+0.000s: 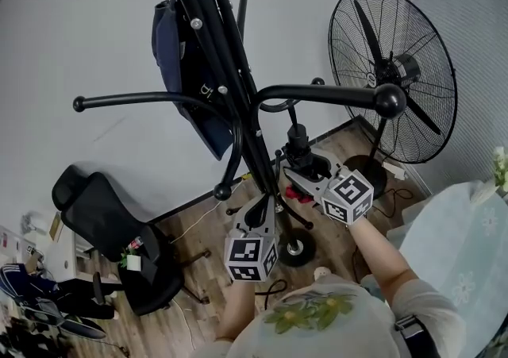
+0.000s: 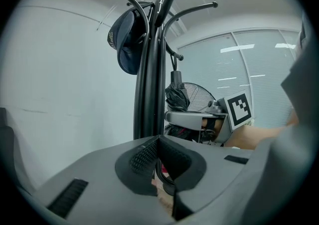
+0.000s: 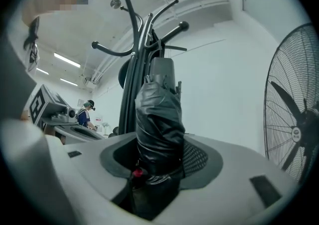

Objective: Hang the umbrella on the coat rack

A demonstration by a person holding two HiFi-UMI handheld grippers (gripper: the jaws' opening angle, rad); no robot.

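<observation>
The black coat rack (image 1: 238, 94) stands right in front of me, its pole (image 2: 149, 94) close to both grippers. A folded black umbrella (image 1: 300, 150) hangs upright beside the pole. A thin strap (image 2: 172, 67) runs from its top up to a short hook of the rack. My right gripper (image 1: 305, 170) is shut on the umbrella (image 3: 157, 119) around its lower part, with a red button showing just under the pads. My left gripper (image 1: 262, 207) sits lower and to the left, by the pole. Its pads (image 2: 144, 156) meet and I see nothing held.
A dark blue cap (image 1: 171, 39) hangs on an upper arm of the rack. A big black pedestal fan (image 1: 393, 75) stands to the right. A black office chair (image 1: 111, 237) is at the lower left and a pale blue cloth-covered table (image 1: 460, 245) at the right.
</observation>
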